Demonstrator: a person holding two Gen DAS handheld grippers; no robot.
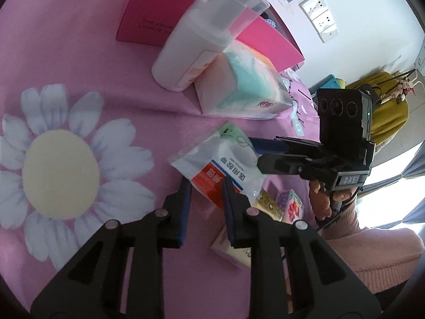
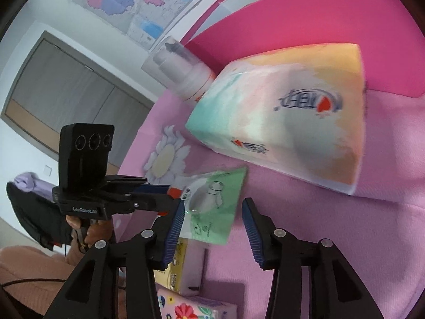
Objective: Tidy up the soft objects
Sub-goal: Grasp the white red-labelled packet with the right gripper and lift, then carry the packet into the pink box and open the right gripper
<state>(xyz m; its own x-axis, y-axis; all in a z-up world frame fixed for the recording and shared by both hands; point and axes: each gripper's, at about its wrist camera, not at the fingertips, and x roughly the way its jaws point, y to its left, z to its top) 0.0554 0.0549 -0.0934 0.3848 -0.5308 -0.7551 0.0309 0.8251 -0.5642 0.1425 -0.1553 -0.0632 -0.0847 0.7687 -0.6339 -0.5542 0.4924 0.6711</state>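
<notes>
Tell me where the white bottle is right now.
The white bottle lies tipped on the pink cloth, leaning against the big tissue pack, with the pink box behind it; the right view shows it left of that pack.

ahead: tissue pack (image 2: 287,117), bottle (image 1: 191,45) block; left: open cloth (image 1: 79,53)

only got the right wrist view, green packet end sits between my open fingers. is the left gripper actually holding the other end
observer: Yes. In the left wrist view the left gripper has its blue pads pressed on either side of the clear plastic packet, at its red corner.
operator: whats printed there, i mostly see green
observer: That end shows a red block, a blue stripe and printed characters on white.
operator: anything behind the white pump bottle
observer: A dark pink folded card with pale lettering stands just behind it.
</notes>
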